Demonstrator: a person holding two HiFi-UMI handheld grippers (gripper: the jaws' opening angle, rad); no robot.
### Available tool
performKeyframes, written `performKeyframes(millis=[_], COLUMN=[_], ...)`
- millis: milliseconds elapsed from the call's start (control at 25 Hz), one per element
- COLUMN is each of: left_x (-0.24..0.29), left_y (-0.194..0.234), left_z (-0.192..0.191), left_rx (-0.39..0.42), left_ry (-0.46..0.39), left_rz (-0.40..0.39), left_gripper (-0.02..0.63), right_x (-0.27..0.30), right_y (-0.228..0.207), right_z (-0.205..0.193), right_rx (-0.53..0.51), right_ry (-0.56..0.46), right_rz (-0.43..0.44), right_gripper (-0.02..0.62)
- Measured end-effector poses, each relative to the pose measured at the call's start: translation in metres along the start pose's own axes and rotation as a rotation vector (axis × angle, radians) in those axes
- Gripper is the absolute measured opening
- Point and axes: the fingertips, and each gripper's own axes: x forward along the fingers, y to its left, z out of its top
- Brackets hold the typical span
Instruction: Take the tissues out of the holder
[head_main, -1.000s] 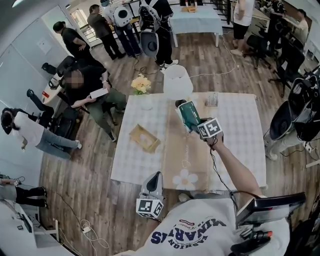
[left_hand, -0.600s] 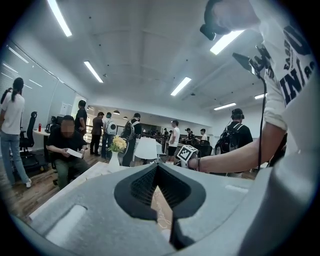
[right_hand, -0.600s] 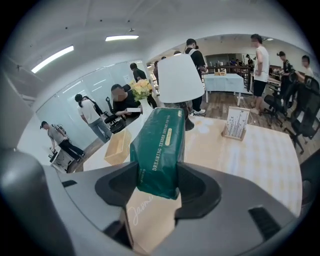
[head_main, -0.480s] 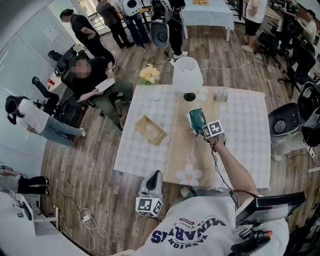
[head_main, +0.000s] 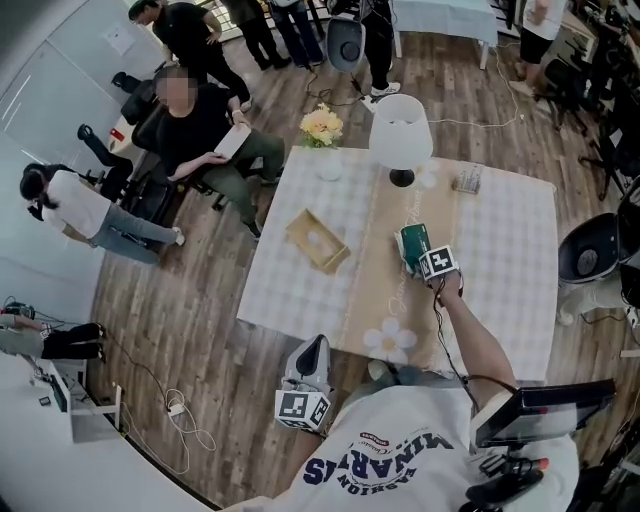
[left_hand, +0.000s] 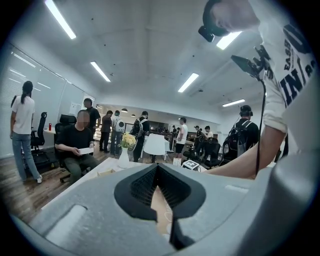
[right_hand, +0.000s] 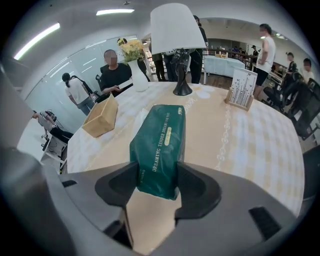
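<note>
Where you stand: at the near edge of the bench (head_main: 300, 290), which wears a white checked cloth with a beige runner (head_main: 385, 290) down its middle.
Room: wood-plank floor (head_main: 180, 330), ceiling strip lights, a seated person in black (head_main: 195, 120) past the far left corner, and others standing behind.
On the bench: a white-shaded lamp (head_main: 400, 125) and a vase of yellow flowers (head_main: 322, 130) at the far edge, with a small card stand (head_main: 466, 180) to the right.
Holder (head_main: 317, 240): an open-topped wooden box on the checked cloth, left of the runner and well apart from the pack.
Tissue pack (right_hand: 159, 147): dark green soft wrap with pale print along its top, out of the holder and lying lengthways over the runner.
Right tongs (right_hand: 157, 175): your pads clamp the pack's near end from both sides.
Left tongs (left_hand: 158, 172): closed with nothing between them, held low by the bench's near edge.
Hard to make out: the holder's inside is too small to read, and you cannot tell whether the pack's far end touches the runner.
</note>
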Motion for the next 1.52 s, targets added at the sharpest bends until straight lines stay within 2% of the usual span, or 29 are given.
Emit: performKeyframes(millis=[320,560,840,960,1040,1120,1200,1320,1520], left_x=[0.011,0.020,0.027,0.028,0.028,0.030,0.033,0.036,0.036], left_y=[0.005,0.000,-0.006,-0.010,-0.013,-0.016,-0.018,-0.020,-0.022], left_z=[-0.005,0.007,0.009,0.007,0.009,0.013,0.014,0.010,0.010], left_rx=[-0.001,0.006,0.023,0.032,0.034,0.035,0.035,0.034,0.035], left_ry=[-0.003,-0.012,-0.013,-0.014,-0.015,-0.014,-0.014,-0.015,-0.019], left_rz=[-0.004,-0.036,-0.055,-0.067,-0.080,-0.089,-0.091,-0.087,-0.081], left_gripper=[0.003,0.003,0.003,0.003,0.003,0.003,0.003,0.003,0.003], right_x=[0.013,0.010,-0.004,-0.014,-0.025,-0.040,-0.055,-0.061,-0.060], right_y=[-0.002,-0.008,-0.035,-0.058,-0.079,-0.103,-0.123,-0.137,-0.135], right_z=[-0.002,0.001,-0.003,-0.010,-0.017,-0.022,-0.024,-0.032,-0.040], right_rx=[-0.011,0.004,0.142,0.216,0.257,0.278,0.326,0.388,0.349], right_ry=[0.002,-0.051,-0.153,-0.198,-0.215,-0.236,-0.286,-0.324,-0.306], right_rz=[-0.003,0.022,0.054,0.029,-0.024,-0.098,-0.137,-0.132,-0.129], right_gripper=[0.241,0.272,0.285,0.284,0.282,0.259,0.233,0.204,0.161])
